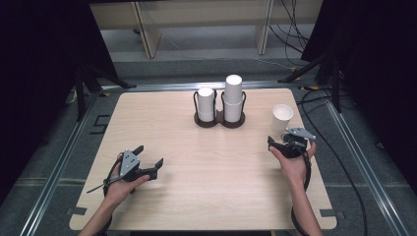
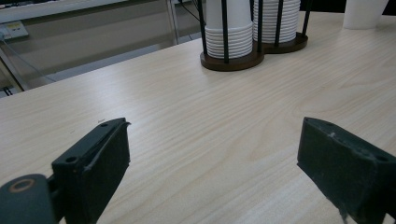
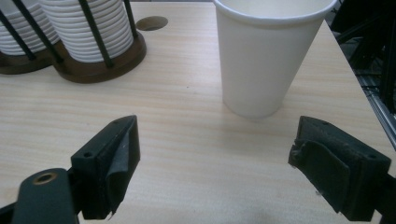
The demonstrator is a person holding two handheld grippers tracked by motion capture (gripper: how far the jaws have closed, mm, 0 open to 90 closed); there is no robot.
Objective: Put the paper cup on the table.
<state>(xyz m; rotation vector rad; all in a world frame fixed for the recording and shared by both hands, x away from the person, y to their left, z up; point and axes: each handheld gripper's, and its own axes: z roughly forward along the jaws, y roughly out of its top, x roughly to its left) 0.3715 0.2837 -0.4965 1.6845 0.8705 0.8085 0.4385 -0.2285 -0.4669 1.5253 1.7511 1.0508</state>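
From above the near edge we look forward and down over the whole table (image 1: 147, 206), while our two gripper cameras skim low across it, both facing the cup rack (image 2: 233, 58).

Cup holder (image 1: 219, 119) stands at far centre of tabletop (image 1: 206, 182), w/ two stacks side by side: left stack (image 1: 206, 103) and right stack (image 1: 233, 97), each inside its own ring of posts. Single cup (image 1: 282, 118) stands upright on tabletop, right of holder, apart from it, near right edge. Right tongs (image 1: 285, 141) sit just in front of single cup, not touching, jaws apart. Left tongs (image 1: 149, 158) sit at near left, well apart from holder, jaws apart over bare tabletop.
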